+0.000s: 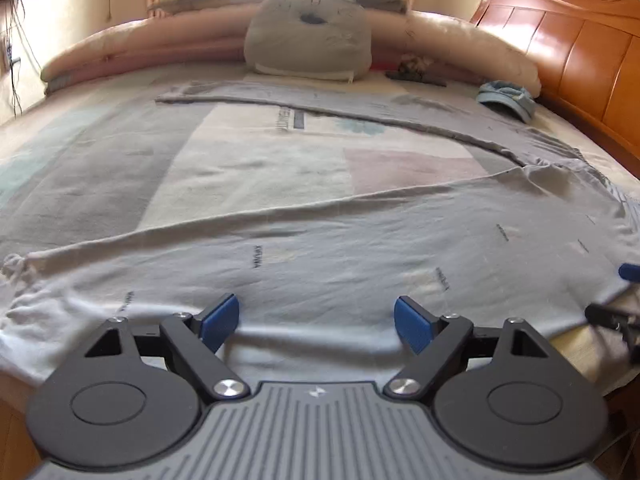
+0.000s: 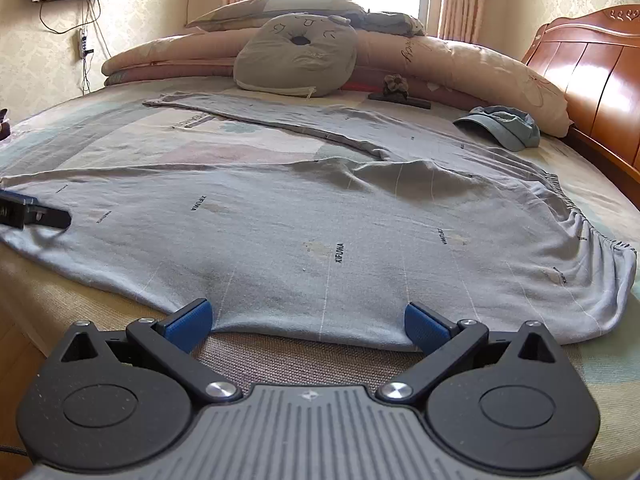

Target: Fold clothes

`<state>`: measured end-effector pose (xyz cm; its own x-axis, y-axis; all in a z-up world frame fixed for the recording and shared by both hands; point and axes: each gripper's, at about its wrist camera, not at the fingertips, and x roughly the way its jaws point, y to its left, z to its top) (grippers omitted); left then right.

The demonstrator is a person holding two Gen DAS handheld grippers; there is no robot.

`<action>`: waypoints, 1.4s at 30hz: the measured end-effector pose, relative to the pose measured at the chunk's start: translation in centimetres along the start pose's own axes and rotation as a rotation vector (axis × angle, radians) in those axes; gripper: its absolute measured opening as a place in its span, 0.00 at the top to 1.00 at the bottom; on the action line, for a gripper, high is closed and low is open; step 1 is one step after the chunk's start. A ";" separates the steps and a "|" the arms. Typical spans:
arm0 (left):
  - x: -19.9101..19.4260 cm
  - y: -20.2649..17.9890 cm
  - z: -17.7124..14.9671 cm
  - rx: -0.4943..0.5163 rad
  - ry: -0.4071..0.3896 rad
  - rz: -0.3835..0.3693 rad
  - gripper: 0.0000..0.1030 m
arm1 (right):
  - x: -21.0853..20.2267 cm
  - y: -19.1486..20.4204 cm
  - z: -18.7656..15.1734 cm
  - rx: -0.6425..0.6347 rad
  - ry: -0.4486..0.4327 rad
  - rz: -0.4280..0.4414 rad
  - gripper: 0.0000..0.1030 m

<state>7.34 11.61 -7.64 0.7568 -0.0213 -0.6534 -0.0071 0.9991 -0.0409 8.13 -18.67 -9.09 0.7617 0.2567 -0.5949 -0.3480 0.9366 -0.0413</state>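
A pair of light grey-blue trousers (image 1: 360,248) with small dark printed words lies spread flat on the bed, both legs splayed apart toward the left. It also shows in the right wrist view (image 2: 320,220), with the gathered elastic waistband (image 2: 600,232) at the right. My left gripper (image 1: 316,320) is open, its blue pads just over the near edge of the near leg. My right gripper (image 2: 308,320) is open, its pads at the near hem of the cloth. Neither holds anything. The other gripper shows at the edge of each view (image 1: 616,316) (image 2: 32,212).
A grey round cushion (image 2: 296,56) and rolled pink quilts (image 2: 460,64) lie at the far side. A blue cap (image 2: 504,124) and a dark hair clip (image 2: 400,98) lie at the right. The wooden headboard (image 2: 592,76) stands at the right. The bed's near edge (image 2: 280,360) runs below the grippers.
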 end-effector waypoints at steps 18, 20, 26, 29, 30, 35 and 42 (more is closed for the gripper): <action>0.3 2.3 2.1 -0.042 0.012 0.164 0.17 | -0.4 -0.1 -0.5 -0.019 -0.019 0.020 0.00; 0.2 3.2 2.0 -0.062 0.013 0.182 0.17 | -0.4 -0.2 -0.6 -0.022 -0.020 0.023 0.00; -0.1 5.9 1.7 -0.123 0.016 0.235 0.17 | -0.5 -0.2 -0.7 -0.026 -0.023 0.028 0.00; -0.2 7.3 1.5 -0.153 0.017 0.261 0.17 | -0.5 -0.2 -0.8 -0.026 -0.029 0.029 0.00; -0.3 7.7 1.5 -0.163 0.018 0.270 0.17 | -0.5 -0.2 -0.8 -0.026 -0.030 0.029 0.00; -0.3 9.2 1.0 -0.186 0.018 0.260 0.17 | -0.4 -0.2 -0.7 -0.026 -0.029 0.029 0.00; -0.4 11.1 1.1 -0.207 0.018 0.271 0.17 | -0.5 -0.3 -0.8 -0.026 -0.032 0.029 0.00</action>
<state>7.70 22.73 -6.98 0.6974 0.2410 -0.6749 -0.3402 0.9402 -0.0157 7.42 -19.22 -9.42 0.7680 0.2912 -0.5704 -0.3839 0.9222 -0.0461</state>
